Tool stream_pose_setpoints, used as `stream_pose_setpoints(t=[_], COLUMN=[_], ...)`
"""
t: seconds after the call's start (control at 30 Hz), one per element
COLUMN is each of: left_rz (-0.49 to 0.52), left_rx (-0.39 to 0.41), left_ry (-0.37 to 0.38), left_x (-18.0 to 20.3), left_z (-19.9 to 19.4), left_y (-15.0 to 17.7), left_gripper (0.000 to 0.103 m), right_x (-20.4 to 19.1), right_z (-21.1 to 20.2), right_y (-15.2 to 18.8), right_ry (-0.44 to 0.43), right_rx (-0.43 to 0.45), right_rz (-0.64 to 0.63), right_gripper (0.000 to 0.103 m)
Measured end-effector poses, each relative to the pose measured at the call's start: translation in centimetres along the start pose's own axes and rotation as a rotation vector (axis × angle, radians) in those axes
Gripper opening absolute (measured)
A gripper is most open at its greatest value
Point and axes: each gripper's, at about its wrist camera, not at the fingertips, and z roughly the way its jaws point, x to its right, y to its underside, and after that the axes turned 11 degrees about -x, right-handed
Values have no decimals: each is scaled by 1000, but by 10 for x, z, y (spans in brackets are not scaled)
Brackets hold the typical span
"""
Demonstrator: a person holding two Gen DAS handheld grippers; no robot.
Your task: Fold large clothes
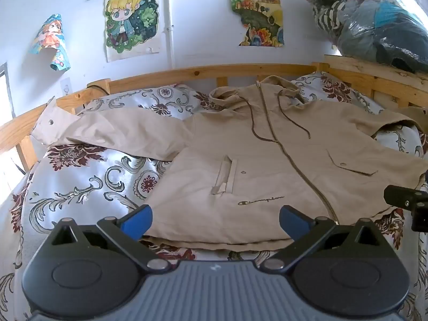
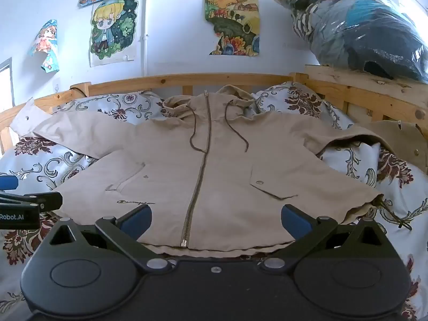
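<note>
A large beige zip-up hooded jacket (image 1: pixel 267 160) lies front up and spread flat on a bed, sleeves out to both sides, hood toward the headboard; it also shows in the right wrist view (image 2: pixel 214 171). My left gripper (image 1: pixel 215 223) is open and empty, hovering over the jacket's bottom hem left of the zipper. My right gripper (image 2: pixel 216 223) is open and empty over the hem, straddling the zipper's lower end. The right gripper's edge shows in the left wrist view (image 1: pixel 409 203), and the left gripper's edge shows in the right wrist view (image 2: pixel 24 208).
The bed has a floral quilt (image 1: pixel 88 176) and a wooden rail (image 1: pixel 187 73) at the back and sides. A plastic bag of clothes (image 2: pixel 361 26) sits on the right rail. Posters (image 2: pixel 115 29) hang on the white wall.
</note>
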Motion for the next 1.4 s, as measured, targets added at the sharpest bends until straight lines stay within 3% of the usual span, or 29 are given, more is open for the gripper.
stream_pose_setpoints(t=[1.4], left_rz=[-3], left_rx=[2], left_ry=[1], left_x=[-3], left_z=[1], left_y=[-1], left_gripper=[102], right_x=[1], right_z=[5], right_y=[-1], right_ry=[-3], right_rx=[-6], right_rz=[6], right_gripper=[102])
